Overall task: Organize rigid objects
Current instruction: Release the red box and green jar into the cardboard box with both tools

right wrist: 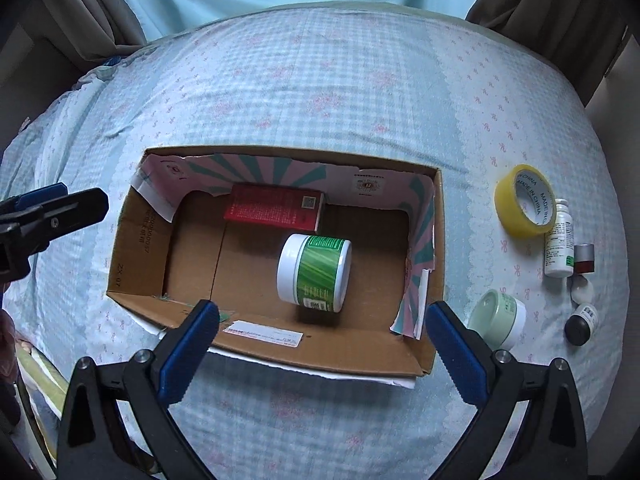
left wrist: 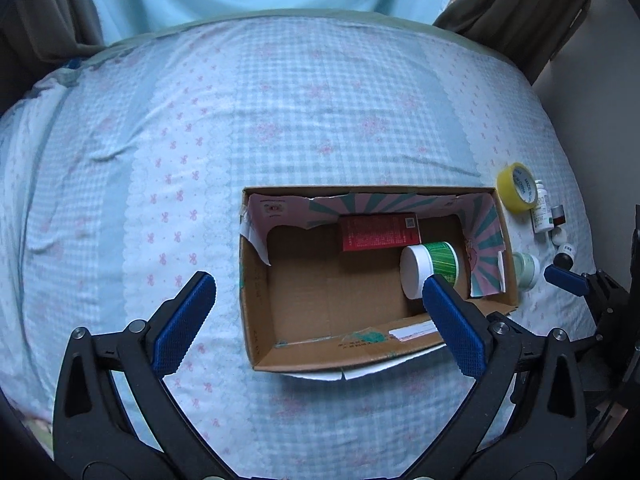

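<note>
An open cardboard box point(left wrist: 256, 304) point(right wrist: 132, 256) lies on the bed. Inside it are a red carton point(left wrist: 378, 232) point(right wrist: 274, 208) at the back and a green-labelled white jar point(left wrist: 434, 268) point(right wrist: 316, 272) on its side. My left gripper point(left wrist: 316, 292) is open and empty above the box's near left. My right gripper point(right wrist: 320, 324) is open and empty over the box's front wall. To the right of the box lie a yellow tape roll point(right wrist: 524, 200) point(left wrist: 516, 188), a white bottle point(right wrist: 560, 244), a pale green jar point(right wrist: 500, 318) and small dark-capped bottles point(right wrist: 580, 324).
The bed has a blue checked sheet point(left wrist: 280, 120) point(right wrist: 320, 92). Curtains hang at the far corners point(right wrist: 540, 0). The left gripper shows at the left edge of the right wrist view point(right wrist: 44, 216). A wall stands to the right of the bed point(left wrist: 592, 100).
</note>
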